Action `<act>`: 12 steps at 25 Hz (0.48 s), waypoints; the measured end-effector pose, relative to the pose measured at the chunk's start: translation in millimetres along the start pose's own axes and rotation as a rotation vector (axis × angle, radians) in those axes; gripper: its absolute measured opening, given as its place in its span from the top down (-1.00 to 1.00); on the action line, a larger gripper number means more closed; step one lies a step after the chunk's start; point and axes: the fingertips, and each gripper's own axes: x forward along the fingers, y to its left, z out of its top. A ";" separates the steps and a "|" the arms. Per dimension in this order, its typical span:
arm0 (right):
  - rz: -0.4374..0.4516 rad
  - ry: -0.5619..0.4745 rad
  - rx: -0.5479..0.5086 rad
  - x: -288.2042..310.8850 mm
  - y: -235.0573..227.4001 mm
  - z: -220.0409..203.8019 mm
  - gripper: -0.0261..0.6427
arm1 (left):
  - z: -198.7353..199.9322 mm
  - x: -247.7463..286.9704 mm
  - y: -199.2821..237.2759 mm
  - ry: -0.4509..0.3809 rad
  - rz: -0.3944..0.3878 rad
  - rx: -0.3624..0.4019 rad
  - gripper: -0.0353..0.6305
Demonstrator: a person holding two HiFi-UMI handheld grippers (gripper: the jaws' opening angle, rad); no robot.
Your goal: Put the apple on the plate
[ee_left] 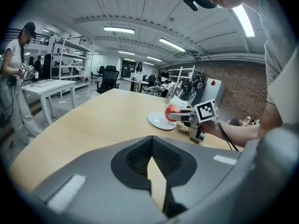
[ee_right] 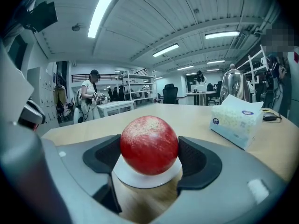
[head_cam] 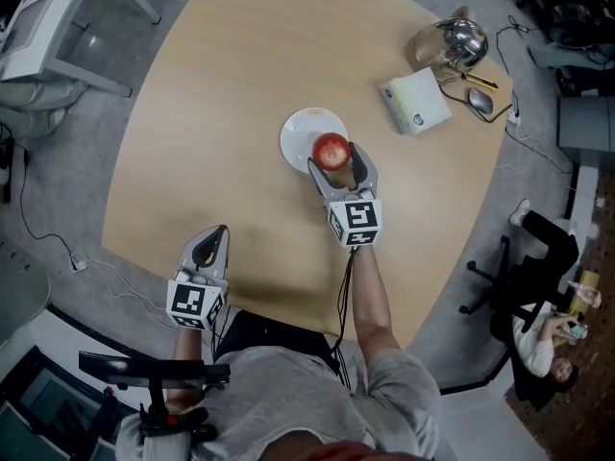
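A red apple [head_cam: 332, 150] [ee_right: 149, 144] sits between the jaws of my right gripper [head_cam: 338, 164] [ee_right: 150, 158], which is shut on it. The apple is held over the near edge of a small white plate [head_cam: 302, 131] [ee_right: 140, 178] in the middle of the round wooden table [head_cam: 221, 113]. Whether the apple touches the plate I cannot tell. The left gripper view shows the same apple [ee_left: 172, 111], plate [ee_left: 159, 122] and right gripper [ee_left: 181, 116] from the side. My left gripper [head_cam: 211, 245] [ee_left: 152, 148] is shut and empty, low over the table's near-left edge.
A pale tissue box [head_cam: 415, 102] [ee_right: 238, 120], a steel kettle [head_cam: 452, 44] and a mouse [head_cam: 479, 102] stand at the table's far right. A white side table [head_cam: 48, 27] is off to the left, an office chair [head_cam: 524, 267] to the right. A person [ee_left: 14, 78] stands in the background.
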 end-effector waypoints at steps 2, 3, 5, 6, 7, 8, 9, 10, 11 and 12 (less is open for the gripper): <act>0.002 0.006 -0.002 5.6 -1.5 -2.5 -0.24 | -1.3 4.7 1.8 0.003 -0.003 -0.004 0.83; 0.003 0.009 -0.004 9.0 -1.7 -3.3 -0.24 | -1.7 6.8 3.5 0.004 -0.003 -0.006 0.83; 0.005 0.013 -0.007 14.4 -1.6 -3.9 -0.24 | -2.3 8.9 6.7 0.006 -0.003 -0.009 0.83; 0.005 0.013 -0.005 15.5 -1.6 -3.8 -0.24 | -2.7 8.9 7.3 0.008 -0.002 -0.011 0.83; 0.005 0.013 -0.003 16.0 -1.7 -3.8 -0.24 | -3.2 8.7 7.5 0.010 -0.001 -0.012 0.83; 0.005 0.015 -0.001 16.5 -1.8 -4.1 -0.24 | -3.5 8.4 7.6 0.012 -0.001 -0.014 0.83; 0.004 0.018 0.000 17.2 -1.7 -4.7 -0.24 | -3.6 8.4 7.9 0.013 -0.001 -0.015 0.83; 0.003 0.023 0.001 18.3 -1.7 -5.7 -0.24 | -3.5 8.5 8.2 0.013 -0.001 -0.016 0.83; 0.002 0.027 0.002 19.5 -1.8 -6.7 -0.24 | -3.4 8.7 8.6 0.012 -0.001 -0.017 0.83; 0.001 0.030 0.004 20.5 -2.0 -7.7 -0.24 | -3.3 8.7 8.9 0.012 0.000 -0.017 0.83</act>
